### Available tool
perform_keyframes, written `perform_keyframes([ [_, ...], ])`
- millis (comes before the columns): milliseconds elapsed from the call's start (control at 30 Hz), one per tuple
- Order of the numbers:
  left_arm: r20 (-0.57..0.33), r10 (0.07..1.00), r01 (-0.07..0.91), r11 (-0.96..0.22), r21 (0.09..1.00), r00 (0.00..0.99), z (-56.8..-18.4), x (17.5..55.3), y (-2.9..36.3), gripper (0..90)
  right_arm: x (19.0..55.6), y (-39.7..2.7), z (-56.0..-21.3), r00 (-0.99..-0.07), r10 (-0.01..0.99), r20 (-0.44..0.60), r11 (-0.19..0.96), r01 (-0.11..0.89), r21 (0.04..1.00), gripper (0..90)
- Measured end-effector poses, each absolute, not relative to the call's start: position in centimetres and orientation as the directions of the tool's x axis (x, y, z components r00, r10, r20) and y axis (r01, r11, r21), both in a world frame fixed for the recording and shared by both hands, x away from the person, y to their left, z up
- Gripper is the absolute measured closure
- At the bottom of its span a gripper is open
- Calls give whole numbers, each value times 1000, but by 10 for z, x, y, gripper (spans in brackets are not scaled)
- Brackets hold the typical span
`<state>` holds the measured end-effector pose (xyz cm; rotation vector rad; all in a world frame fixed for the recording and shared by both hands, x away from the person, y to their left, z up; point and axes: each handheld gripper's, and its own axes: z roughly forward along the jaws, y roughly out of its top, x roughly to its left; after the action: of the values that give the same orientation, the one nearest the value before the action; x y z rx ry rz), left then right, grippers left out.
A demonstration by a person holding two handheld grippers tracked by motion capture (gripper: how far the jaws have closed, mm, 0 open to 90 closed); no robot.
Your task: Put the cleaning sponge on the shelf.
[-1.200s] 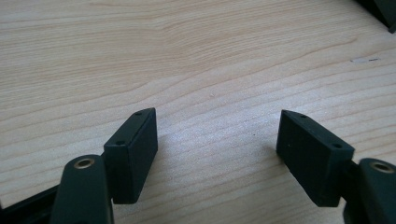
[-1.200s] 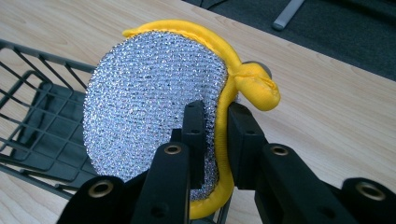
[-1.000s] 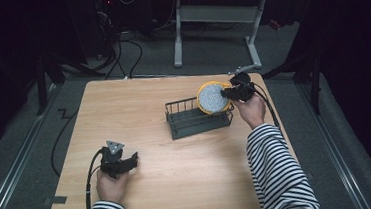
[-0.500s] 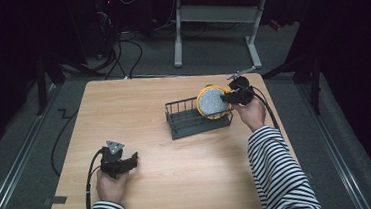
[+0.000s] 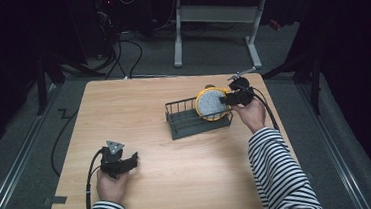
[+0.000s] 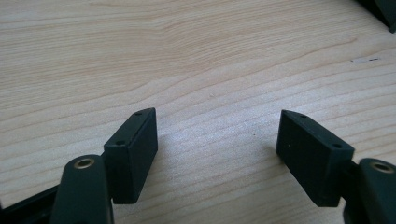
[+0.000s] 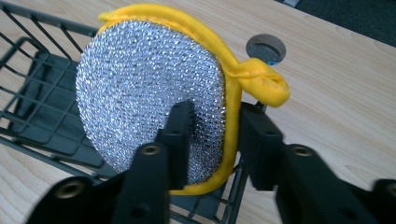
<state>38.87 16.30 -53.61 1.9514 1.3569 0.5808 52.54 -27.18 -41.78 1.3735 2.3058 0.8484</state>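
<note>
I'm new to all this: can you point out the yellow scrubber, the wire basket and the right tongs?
Yellow scrubber [image 7: 149, 88], right gripper view, its silver mesh face.
Wire basket [image 5: 183, 106], high view, back rim.
Right tongs [image 7: 212, 140], right gripper view, between the tips.

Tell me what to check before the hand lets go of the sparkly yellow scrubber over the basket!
1. Scrubber over the wire basket: ok.
2. Right gripper jaws have just been opening, scrubber between them: ok.
3. Pads clear of the scrubber: cannot tell.
4. Scrubber resting on the basket so it won't tip: cannot tell.
5. Left gripper open, holding nothing, on the table away from the basket: ok.
</note>
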Motion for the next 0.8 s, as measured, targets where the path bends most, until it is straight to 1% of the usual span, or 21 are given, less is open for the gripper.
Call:
perform_keyframes([
  [67,-20,934,630,-225,743,356,-536,389,163,300,524,-270,-416,-481,876,18,363,685,632,564],
  [100,-21,934,630,-224,744,357,-536,389,163,300,522,-269,-415,-481,877,-4,371,672,641,534],
  [300,-18,934,630,-226,743,357,-536,389,163,300,517,-276,-408,-466,885,5,343,659,669,484],
  [533,-16,934,629,-227,743,356,-536,389,162,300,503,-288,-399,-431,903,2,302,636,710,469],
  [633,-16,934,629,-227,743,356,-536,389,162,300,491,-299,-396,-410,912,27,265,637,724,470],
  [800,-14,934,629,-229,743,356,-536,389,162,300,476,-308,-396,-402,915,31,252,629,735,471],
])
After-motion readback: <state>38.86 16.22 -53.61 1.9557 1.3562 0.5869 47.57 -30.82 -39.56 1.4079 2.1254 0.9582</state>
